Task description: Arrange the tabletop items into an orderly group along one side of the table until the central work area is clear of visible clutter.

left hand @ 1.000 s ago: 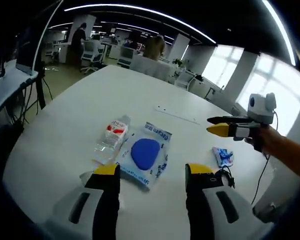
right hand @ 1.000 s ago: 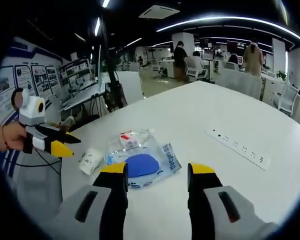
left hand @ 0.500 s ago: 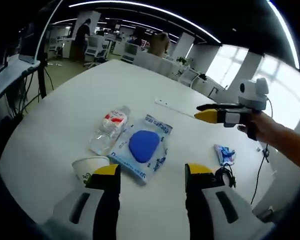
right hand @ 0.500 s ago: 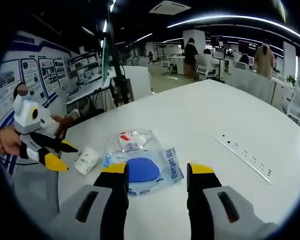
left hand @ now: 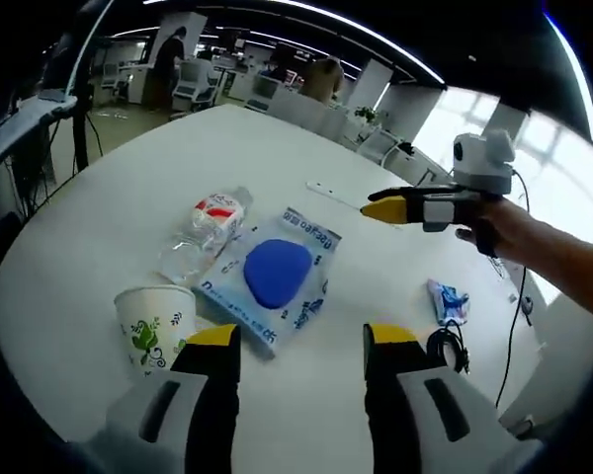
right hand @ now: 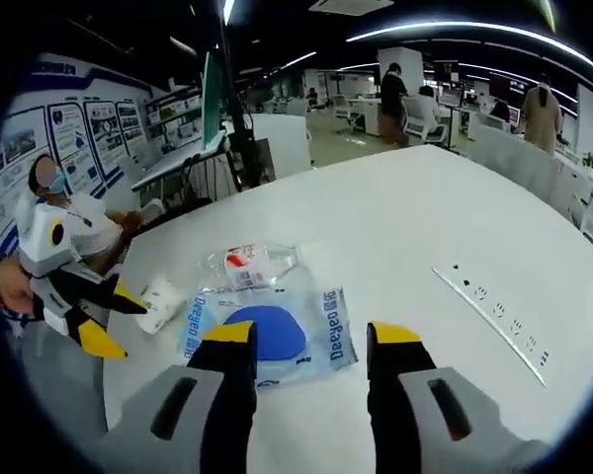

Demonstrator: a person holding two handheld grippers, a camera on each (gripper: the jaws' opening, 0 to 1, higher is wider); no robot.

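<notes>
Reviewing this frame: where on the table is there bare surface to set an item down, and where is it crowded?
Bare table lies beyond the plastic bottle and between the blue-pad packet and the power strip. Crowded: the paper cup, bottle and packet cluster together; the small blue wrapper and black cable sit near the table's edge.

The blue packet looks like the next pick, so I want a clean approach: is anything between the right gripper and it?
Nothing visible blocks it. The right gripper hangs open directly over the near edge of the blue packet, with bare table around. The crushed bottle lies beyond the packet; the paper cup sits off to its side.
</notes>
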